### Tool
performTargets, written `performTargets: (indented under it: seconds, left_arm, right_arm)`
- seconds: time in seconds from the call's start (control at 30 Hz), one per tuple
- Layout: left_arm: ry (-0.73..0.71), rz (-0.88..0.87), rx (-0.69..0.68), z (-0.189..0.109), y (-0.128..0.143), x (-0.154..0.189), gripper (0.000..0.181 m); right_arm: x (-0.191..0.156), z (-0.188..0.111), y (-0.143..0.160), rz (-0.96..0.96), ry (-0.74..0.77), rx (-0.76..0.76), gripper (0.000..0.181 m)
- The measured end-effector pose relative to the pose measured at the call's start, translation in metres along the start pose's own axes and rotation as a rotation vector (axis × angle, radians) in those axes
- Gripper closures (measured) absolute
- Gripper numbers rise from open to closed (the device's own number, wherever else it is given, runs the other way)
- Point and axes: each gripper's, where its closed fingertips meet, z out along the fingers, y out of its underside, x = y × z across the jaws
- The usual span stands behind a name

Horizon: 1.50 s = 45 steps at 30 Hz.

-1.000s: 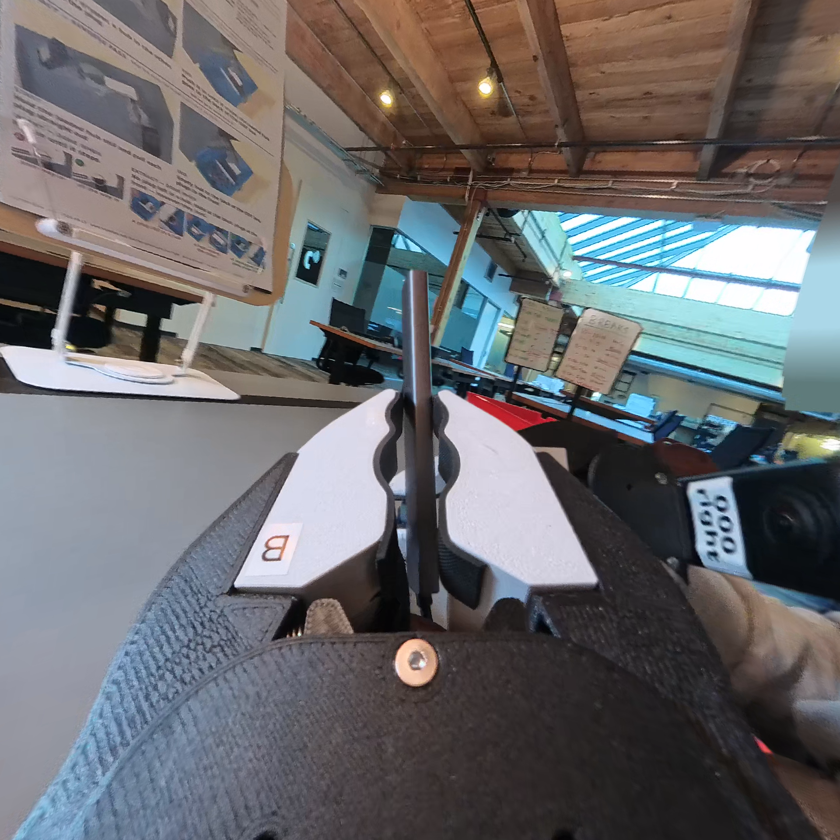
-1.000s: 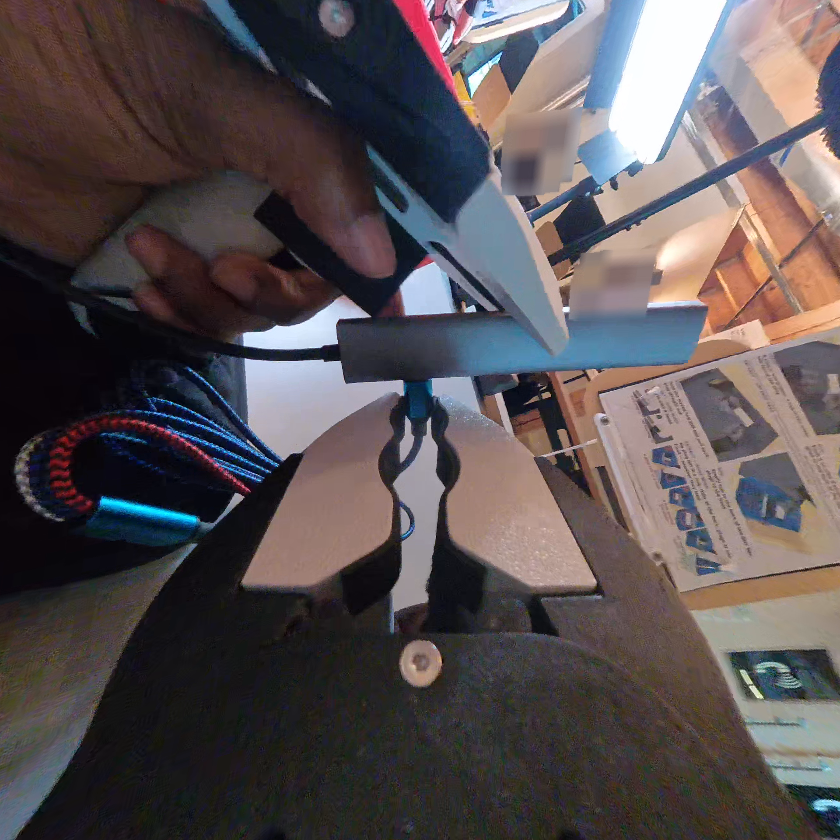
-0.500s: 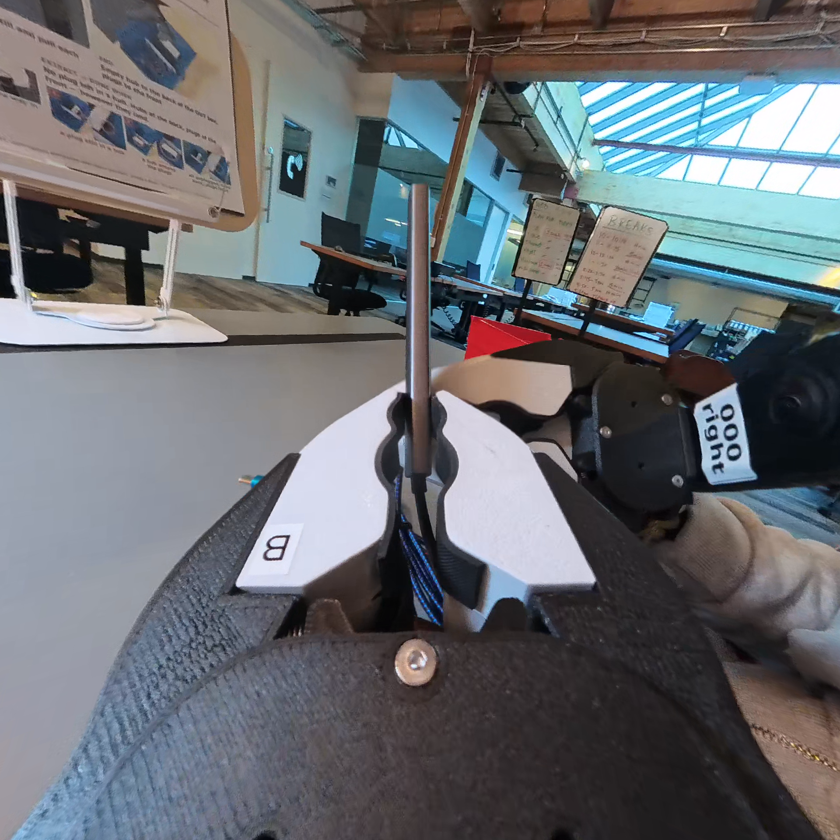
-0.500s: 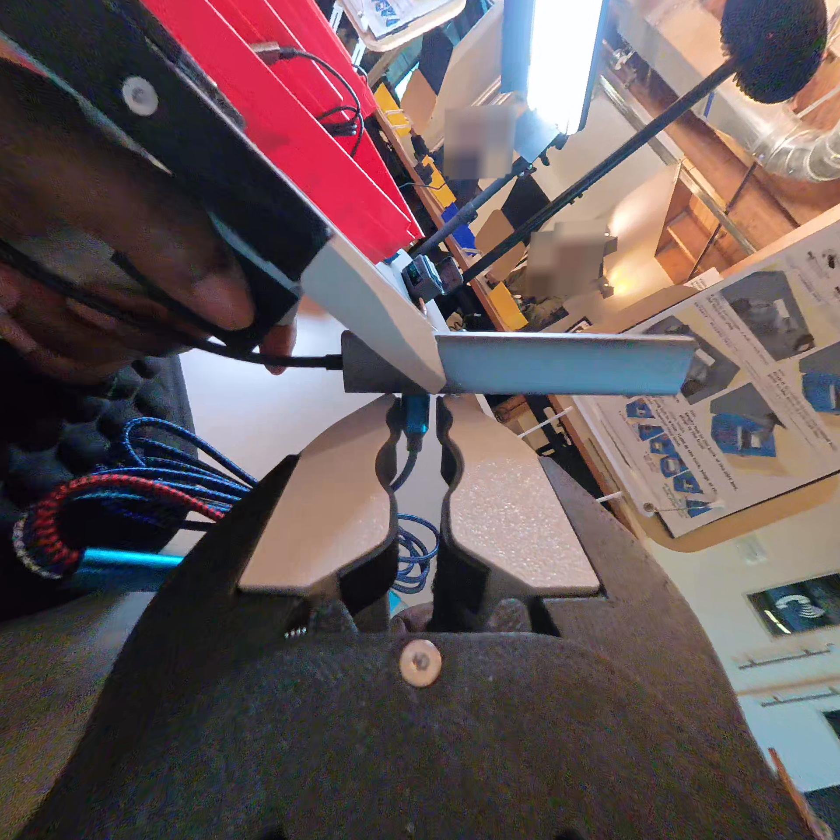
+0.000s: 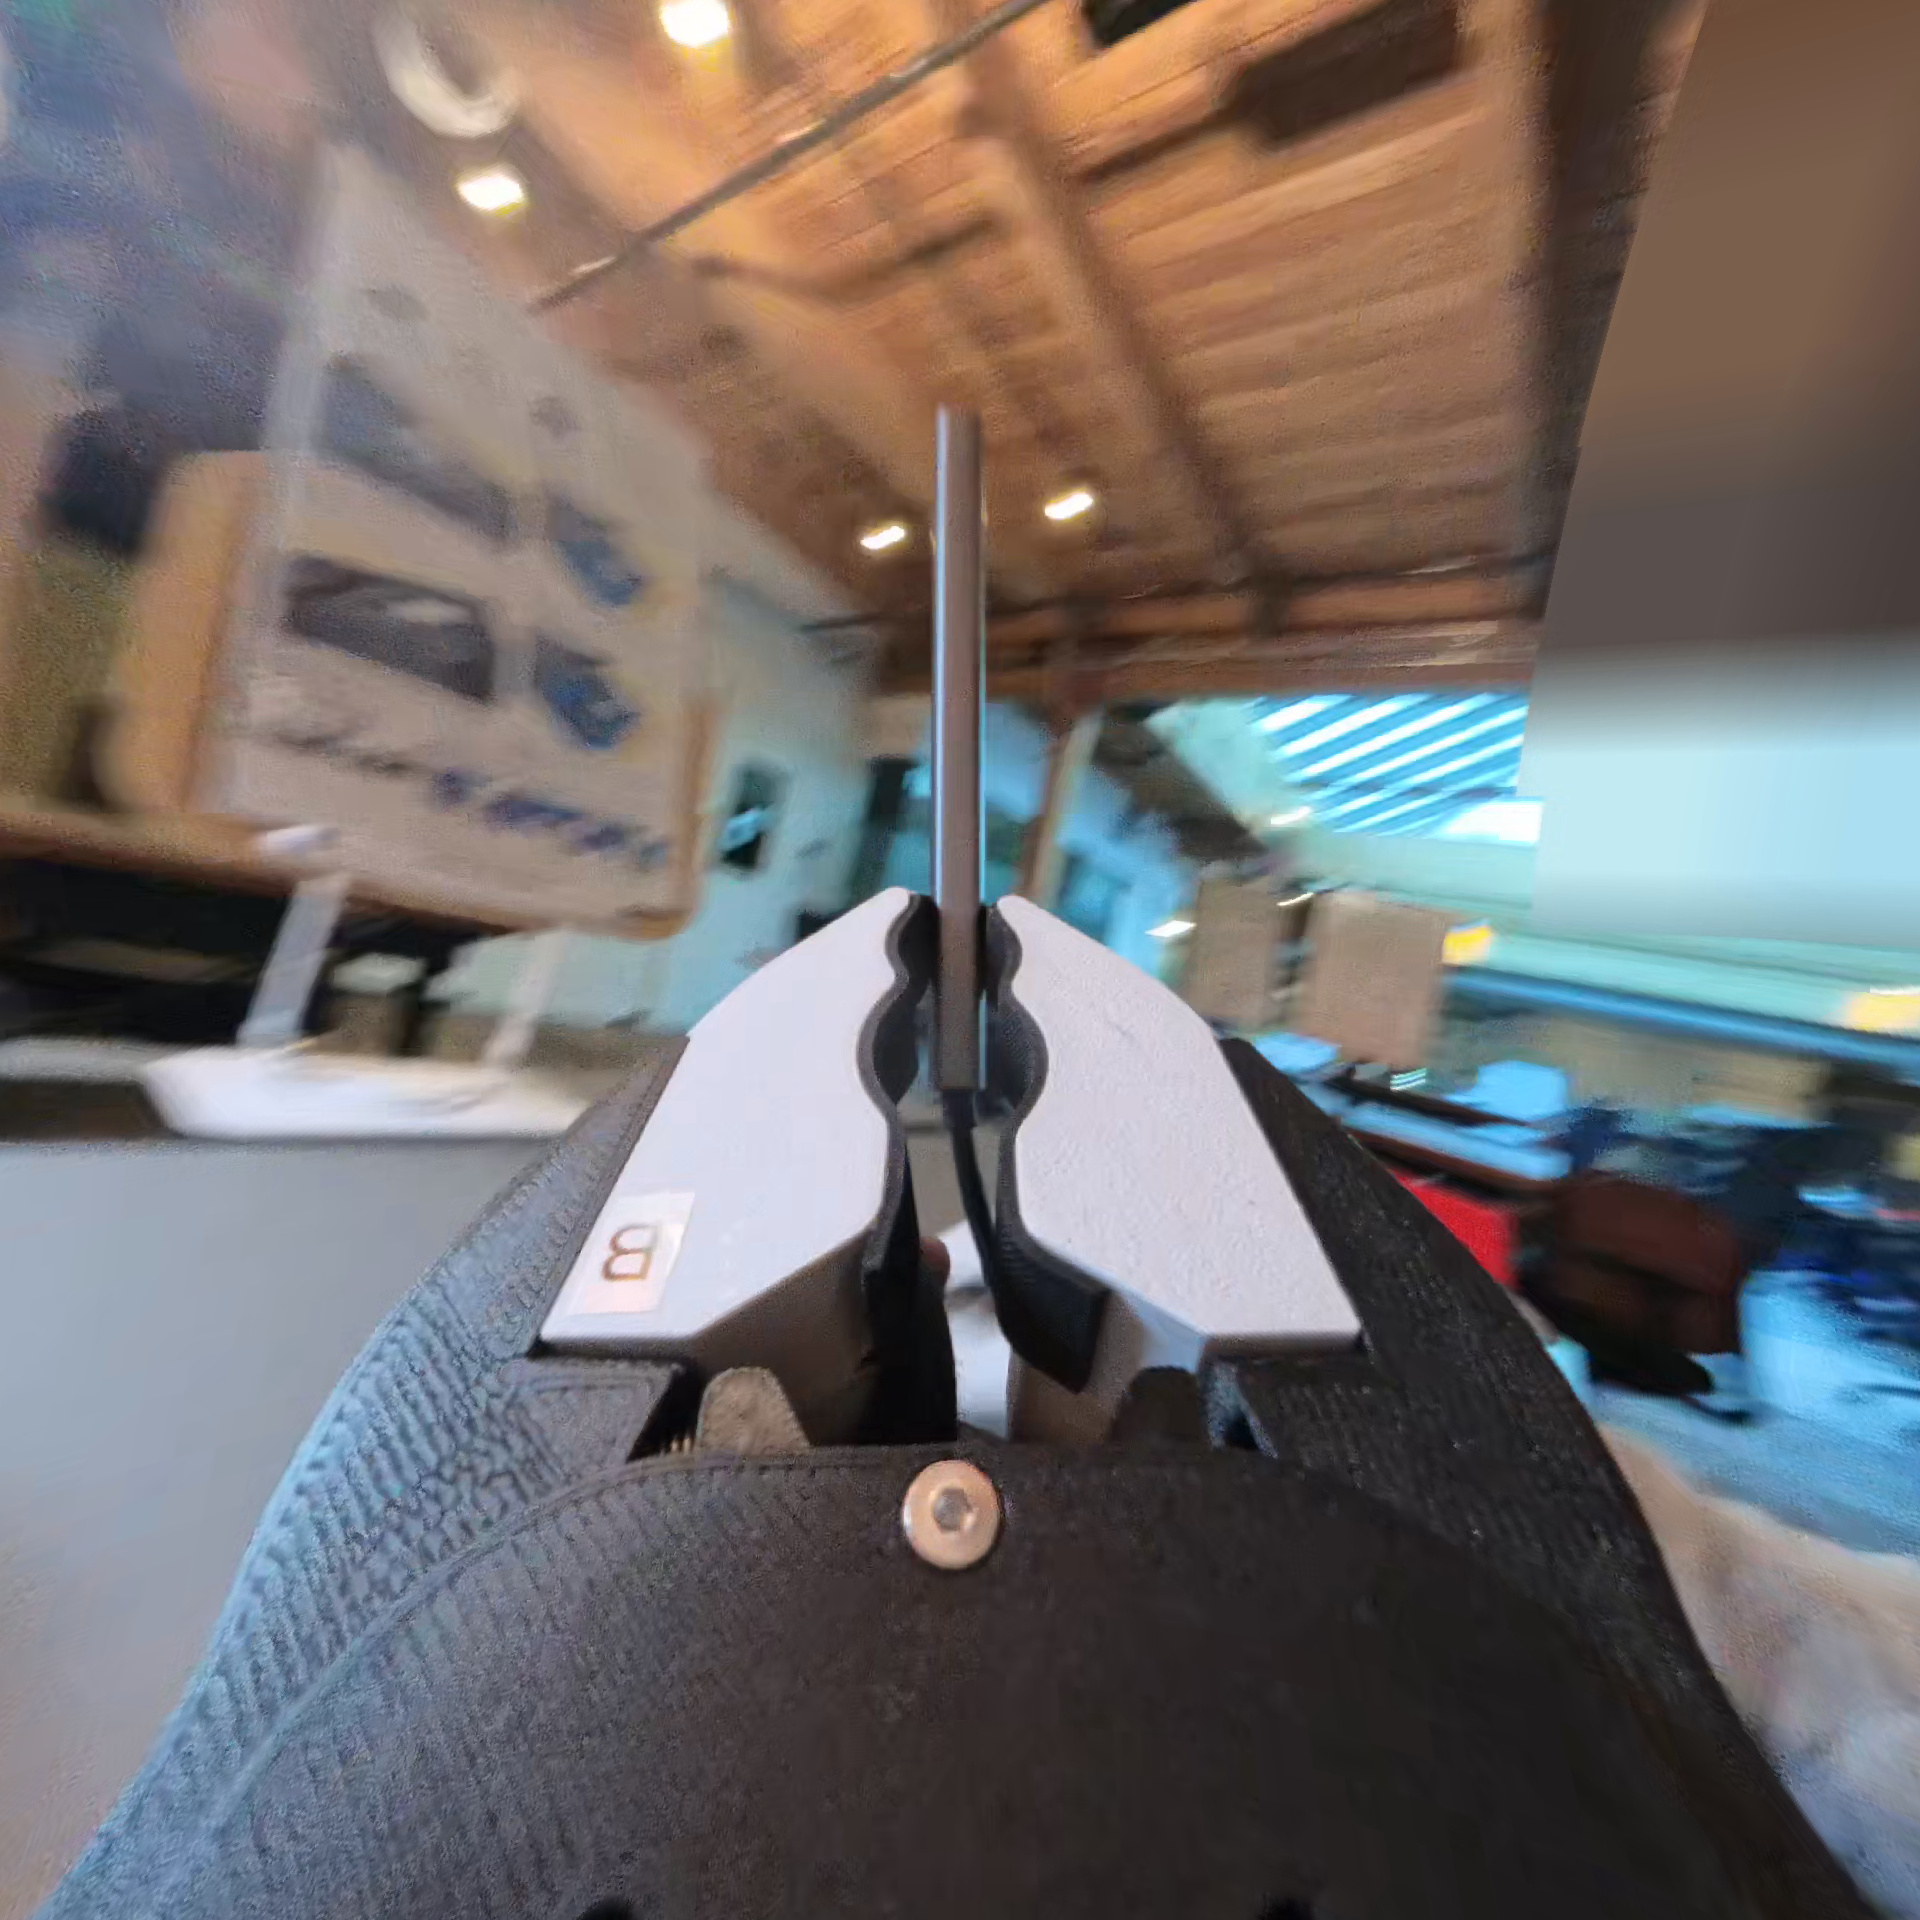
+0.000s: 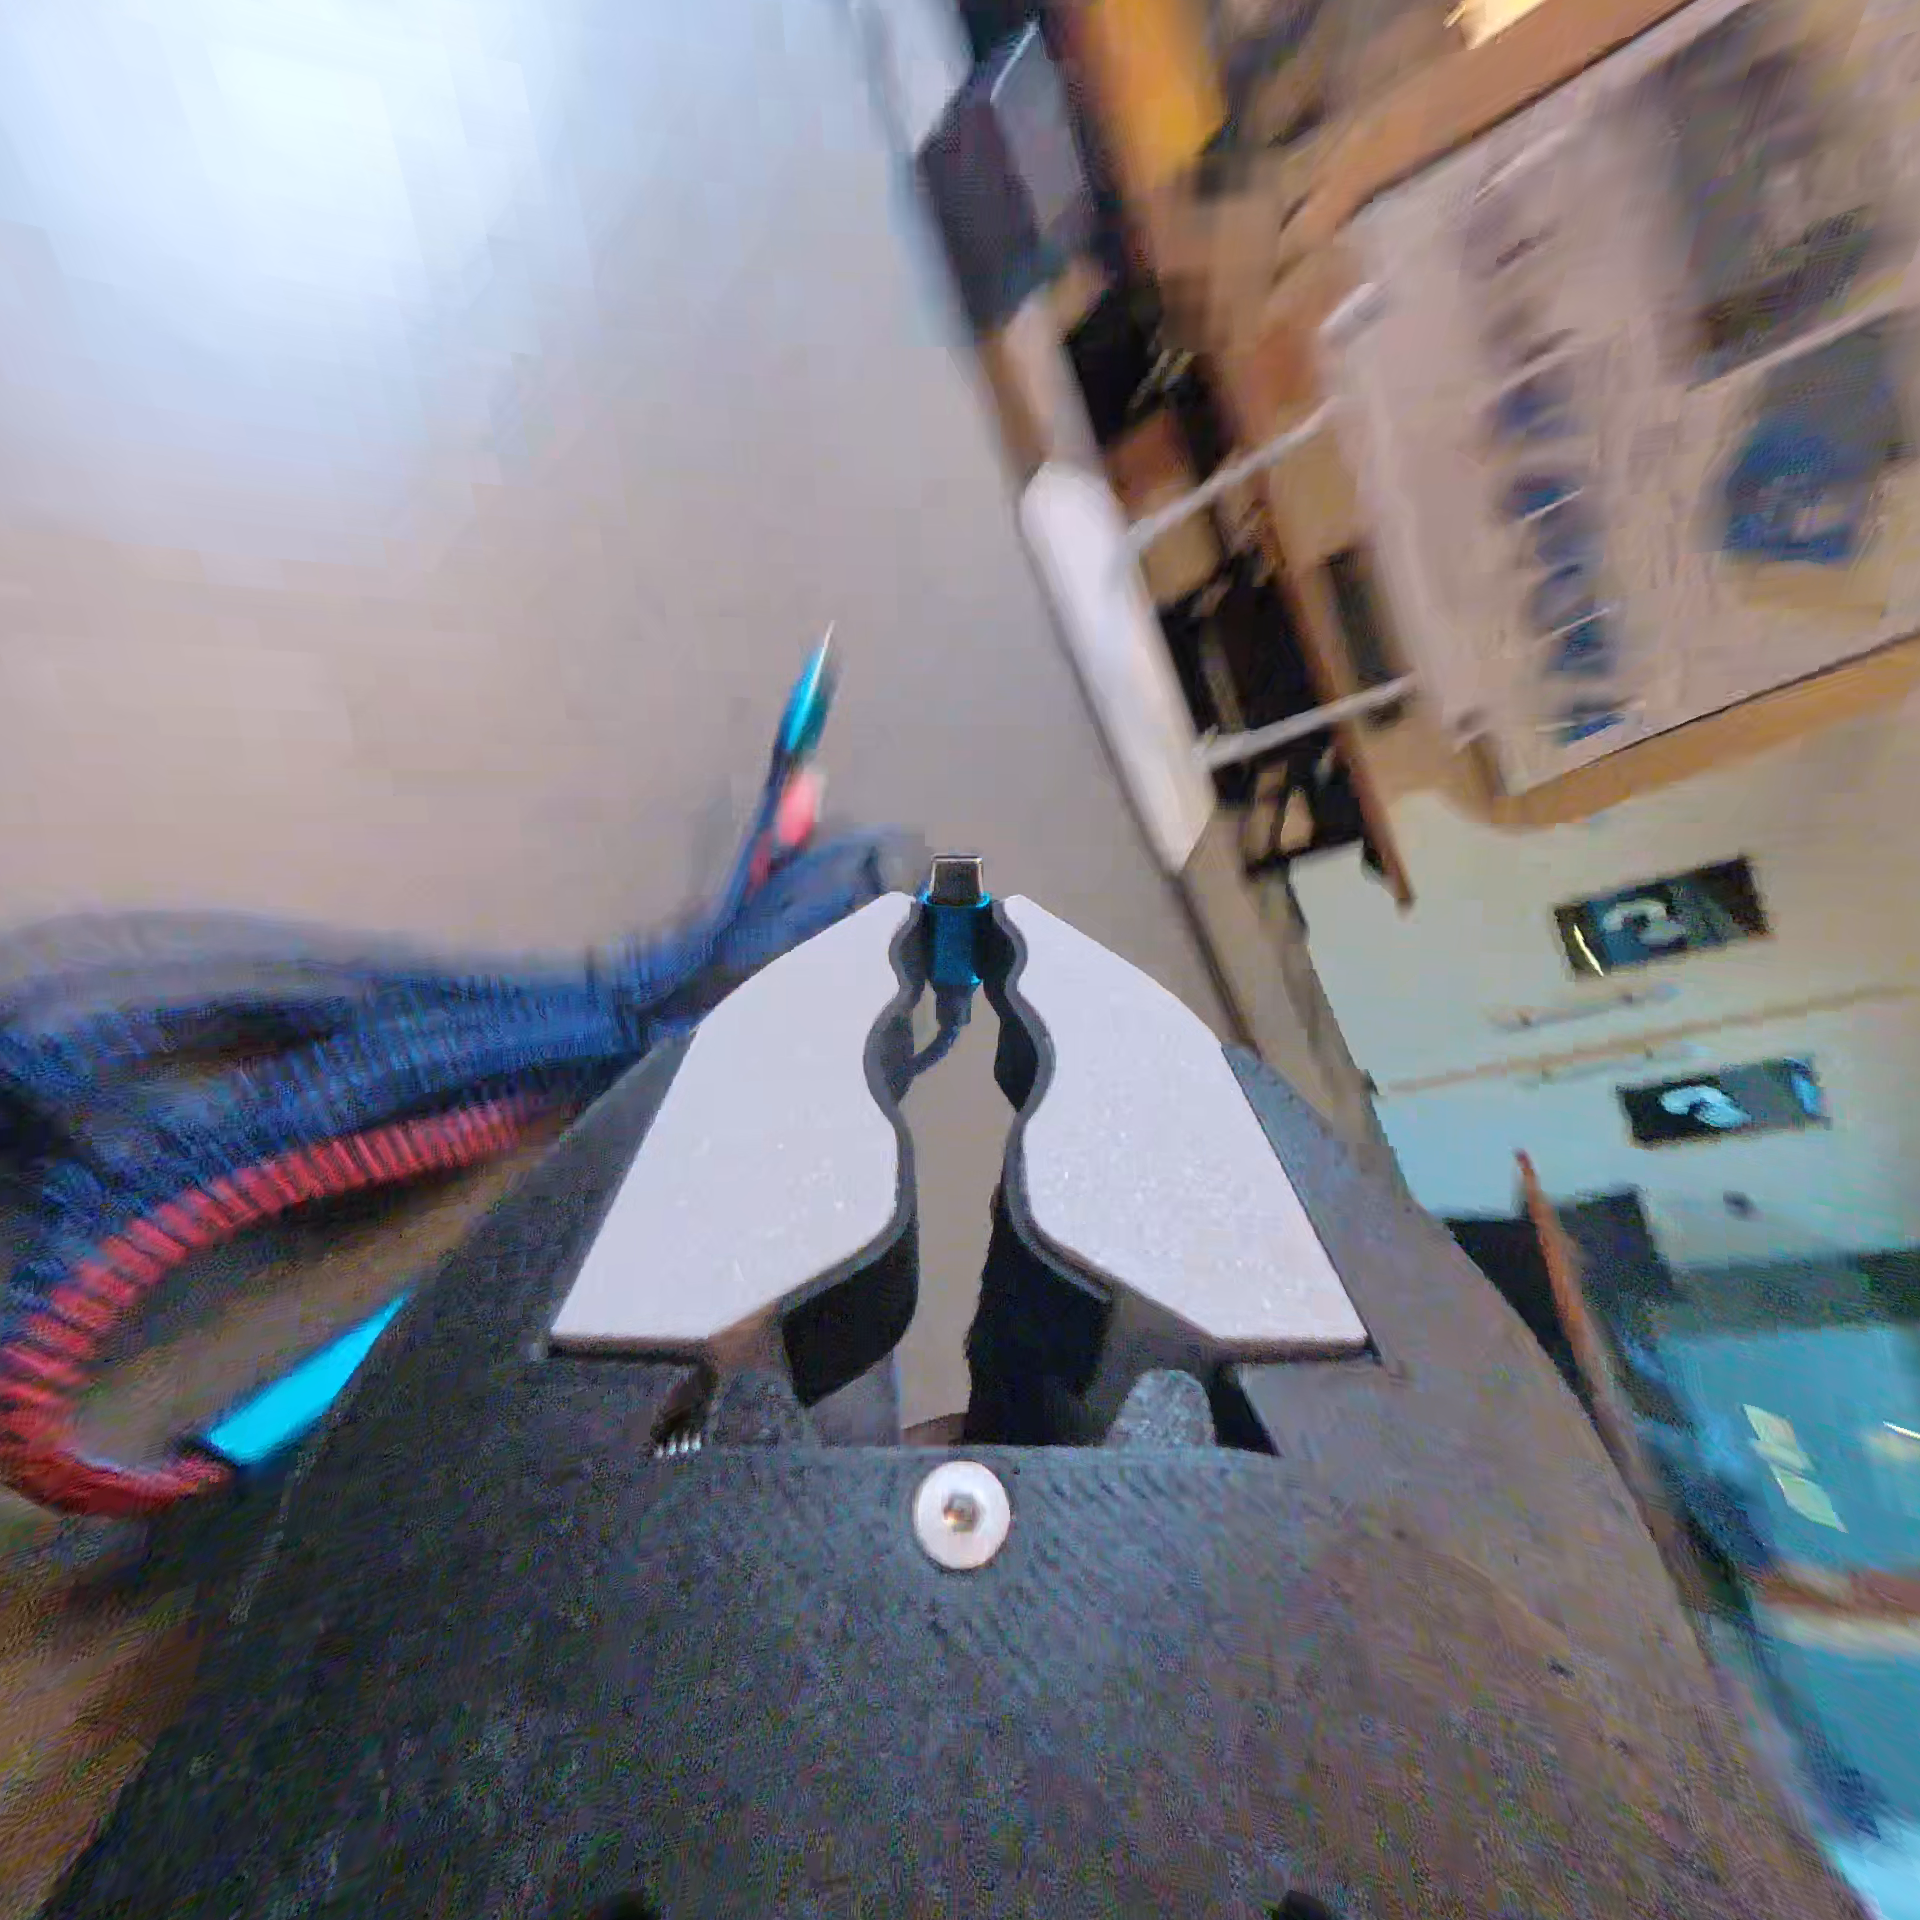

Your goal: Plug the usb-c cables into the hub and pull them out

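Left gripper (image 5: 958,920): clamped on slim grey metal hub (image 5: 957,665), edge-on, upright between the tips; black lead (image 5: 982,1195) trailing toward the near side.

Right gripper (image 6: 954,920): clenched on blue-sleeved usb-c plug (image 6: 952,935), silver tip bare, clear of the hub. Left: bundle of blue and red braided cables (image 6: 312,1091), blurred. Far right: blurred poster on stand (image 6: 1621,416).

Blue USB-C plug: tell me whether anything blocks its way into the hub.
Nothing visible does. The right hand-held gripper is shut on the blue USB-C plug, its metal tip bare. The left hand-held gripper clamps the hub, which doesn't show in the right wrist view.
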Motion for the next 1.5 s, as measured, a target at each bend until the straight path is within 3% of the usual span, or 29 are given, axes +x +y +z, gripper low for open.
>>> performTargets:
  seconds: [0.07,0.1,0.13,0.23,0.3,0.4,0.53,0.7,0.87,0.97,1.13,1.27,1.37,1.5]
  left_arm:
    - [-0.165,0.161,-0.150,-0.012,0.014,-0.044,0.172]
    - [-0.176,0.093,-0.167,-0.016,0.023,-0.051,0.172]
    - [-0.118,0.036,-0.164,-0.013,0.023,-0.043,0.171]
    - [-0.047,0.115,-0.195,-0.007,0.030,-0.028,0.171]
    - [-0.045,0.105,-0.250,-0.006,0.041,-0.028,0.171]
    - [-0.063,0.092,-0.222,-0.007,0.037,-0.032,0.171]
    - [-0.082,-0.027,-0.192,-0.010,0.033,-0.043,0.171]
    - [-0.086,-0.036,-0.190,-0.010,0.034,-0.045,0.171]
    - [-0.089,-0.027,-0.218,-0.009,0.039,-0.044,0.171]
    - [-0.095,-0.041,-0.208,-0.009,0.037,-0.046,0.171]
    - [-0.096,-0.042,-0.215,-0.009,0.038,-0.046,0.171]
    - [-0.096,-0.037,-0.220,-0.009,0.039,-0.046,0.171]
    - [-0.094,-0.034,-0.221,-0.009,0.039,-0.046,0.171]
    - [-0.092,-0.032,-0.227,-0.008,0.040,-0.045,0.171]
  right_arm:
    - [0.030,-0.036,-0.064,0.428,-0.080,0.398,0.171]
    - [0.039,-0.042,-0.076,0.528,-0.076,0.493,0.171]
    - [0.043,-0.042,-0.078,0.558,-0.056,0.533,0.171]
    - [0.048,-0.045,-0.073,0.564,-0.045,0.552,0.171]
    - [0.062,-0.054,-0.068,0.625,-0.024,0.591,0.171]
    - [0.086,-0.072,-0.065,0.761,-0.016,0.669,0.171]
    - [0.129,-0.104,-0.050,0.786,0.099,0.707,0.171]
    - [0.209,-0.172,0.004,0.784,0.445,0.655,0.171]
    - [0.272,-0.247,0.090,0.825,0.870,0.523,0.170]
    - [0.290,-0.271,0.149,0.874,1.062,0.408,0.170]
    - [0.283,-0.274,0.252,1.090,1.233,0.235,0.170]
    - [0.261,-0.258,0.306,1.302,1.267,0.175,0.171]
    - [0.238,-0.235,0.322,1.379,1.171,0.059,0.167]
    - [0.226,-0.233,0.317,1.374,1.107,0.035,0.167]
